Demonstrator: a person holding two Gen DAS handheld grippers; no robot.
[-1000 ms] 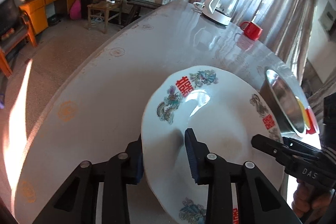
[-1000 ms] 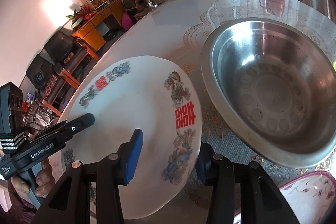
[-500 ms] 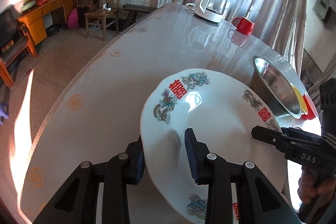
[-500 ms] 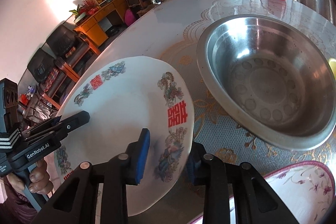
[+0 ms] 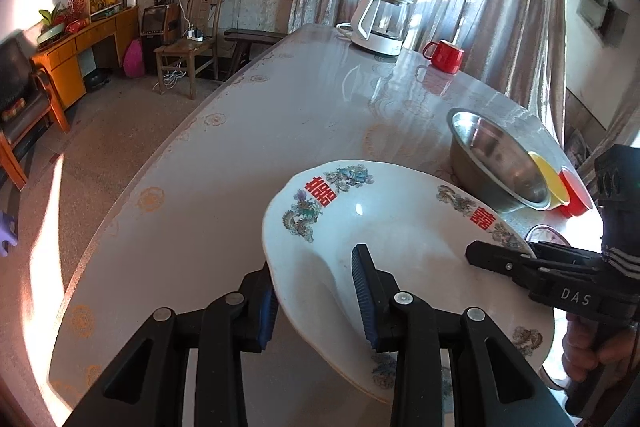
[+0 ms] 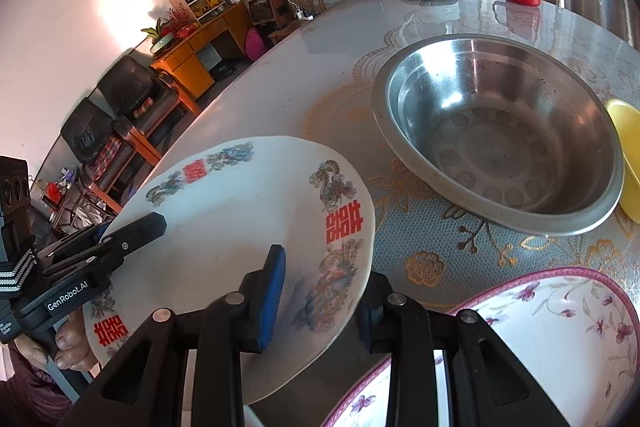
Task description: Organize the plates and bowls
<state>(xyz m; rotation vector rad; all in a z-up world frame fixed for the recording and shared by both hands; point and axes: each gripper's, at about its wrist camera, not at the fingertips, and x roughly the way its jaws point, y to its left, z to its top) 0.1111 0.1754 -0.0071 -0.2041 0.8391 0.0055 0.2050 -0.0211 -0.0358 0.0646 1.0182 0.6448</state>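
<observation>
"DAS" is printed in white on the right gripper (image 5: 496,259). "GenRobot.AI" is on the left gripper (image 6: 132,227). Red double-happiness characters 囍 stand on the white plate's (image 6: 224,203) rim, at about 11, 2 and 7 o'clock.

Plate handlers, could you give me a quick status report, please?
Left gripper and right gripper both clamped on the plate's rim, opposite sides. Plate off the table. Steel bowl just ahead; flowered plate beside it.

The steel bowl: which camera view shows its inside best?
The right wrist view: the steel bowl is close and its whole inside shows, empty. The left wrist view shows the bowl small, from the side, inside partly hidden.
</observation>
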